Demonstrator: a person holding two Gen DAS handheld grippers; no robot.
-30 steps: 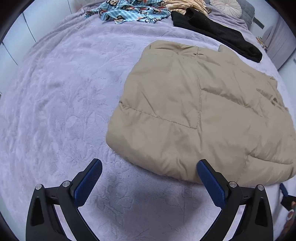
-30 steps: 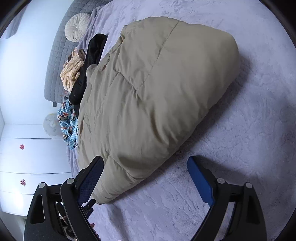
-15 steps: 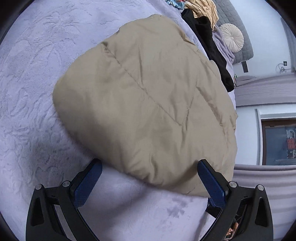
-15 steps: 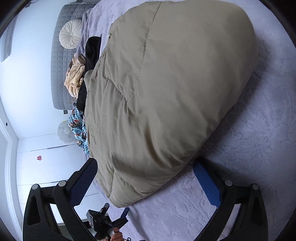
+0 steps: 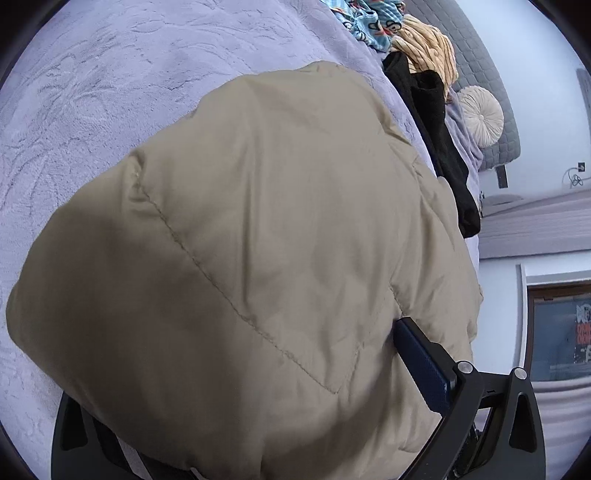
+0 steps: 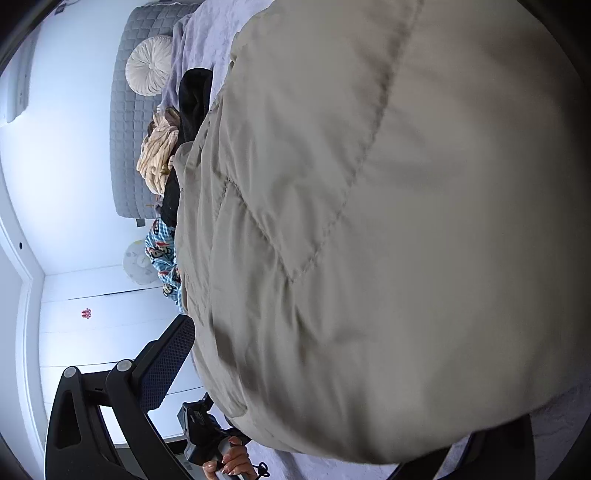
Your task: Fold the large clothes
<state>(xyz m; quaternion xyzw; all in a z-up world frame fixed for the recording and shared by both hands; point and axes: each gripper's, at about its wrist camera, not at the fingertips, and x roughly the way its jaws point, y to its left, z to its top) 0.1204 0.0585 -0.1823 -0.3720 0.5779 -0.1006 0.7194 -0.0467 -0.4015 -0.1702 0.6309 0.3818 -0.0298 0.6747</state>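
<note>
A tan quilted puffer jacket [image 5: 258,240] lies folded on the lavender bedspread [image 5: 92,92] and fills most of both views. My left gripper [image 5: 288,332] is open and straddles the jacket's near edge. Its right blue pad [image 5: 421,365] shows against the fabric, and the other finger is hidden under the jacket. In the right wrist view the jacket [image 6: 388,221] bulges close to the lens. My right gripper [image 6: 291,328] stands wide open around its edge. Its left pad [image 6: 166,365] is free beside the fabric, and the right finger is covered.
A black garment [image 5: 439,147], a yellow striped one [image 5: 428,51] and a blue patterned one [image 5: 369,22] lie beyond the jacket near the grey headboard [image 5: 491,74] and a round cushion [image 5: 480,116]. A hand [image 6: 231,461] holding the other gripper shows low in the right wrist view.
Both grippers have come down and in on the jacket, which now fills the views. The left one has rolled. One finger of each is now hidden by the jacket's edge.
</note>
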